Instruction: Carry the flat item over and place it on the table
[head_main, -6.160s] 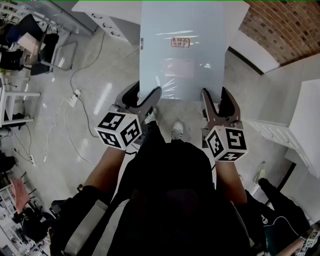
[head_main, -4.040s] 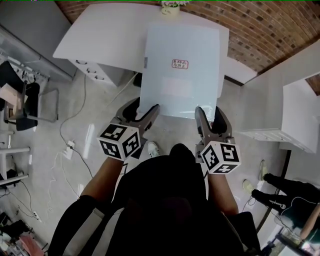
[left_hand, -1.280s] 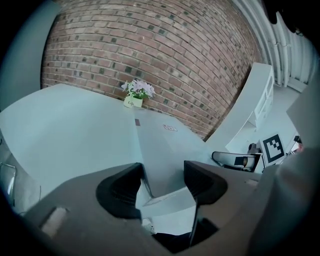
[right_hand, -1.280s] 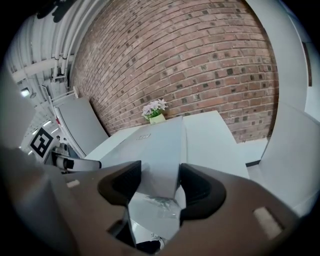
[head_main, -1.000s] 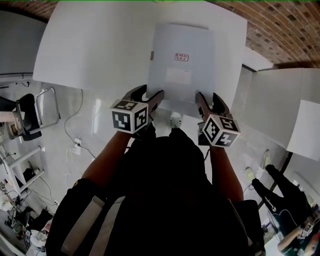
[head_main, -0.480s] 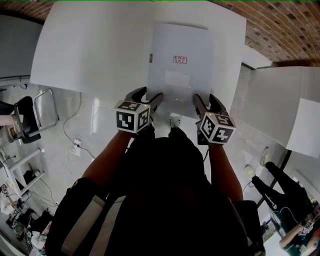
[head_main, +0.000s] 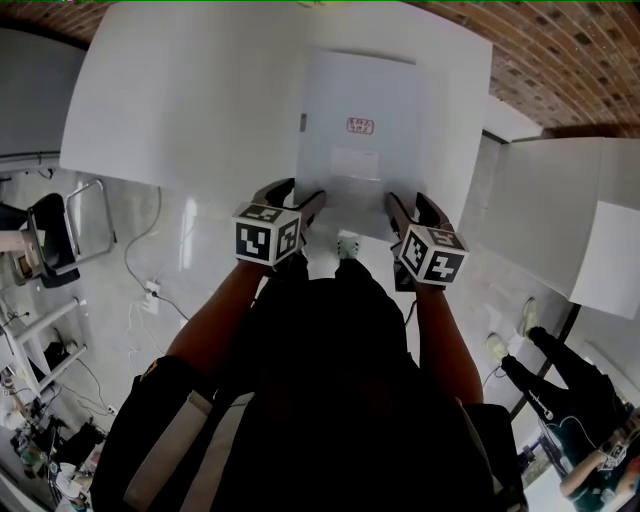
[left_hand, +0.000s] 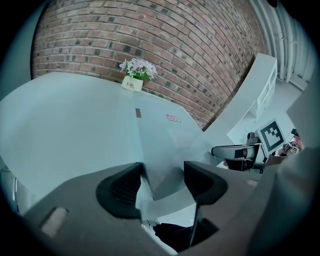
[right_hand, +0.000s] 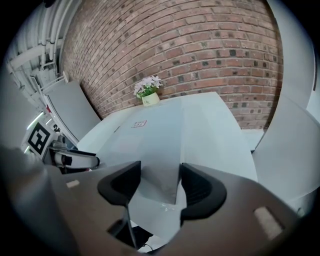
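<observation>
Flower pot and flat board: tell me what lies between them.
Only bare table top between the flower pot and the flat board; both gripper views show it.

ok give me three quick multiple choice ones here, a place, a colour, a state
1. Where on the table is the flower pot? A near edge B far edge, by the brick wall C middle
2. The label on the panel is printed in: A red B blue C green
3. The left gripper and right gripper are: A both open B one open C both shut on the panel
B, it sits against the wall; A, red marks show in the head view; C, the tongs pinch the panel's near corners.
</observation>
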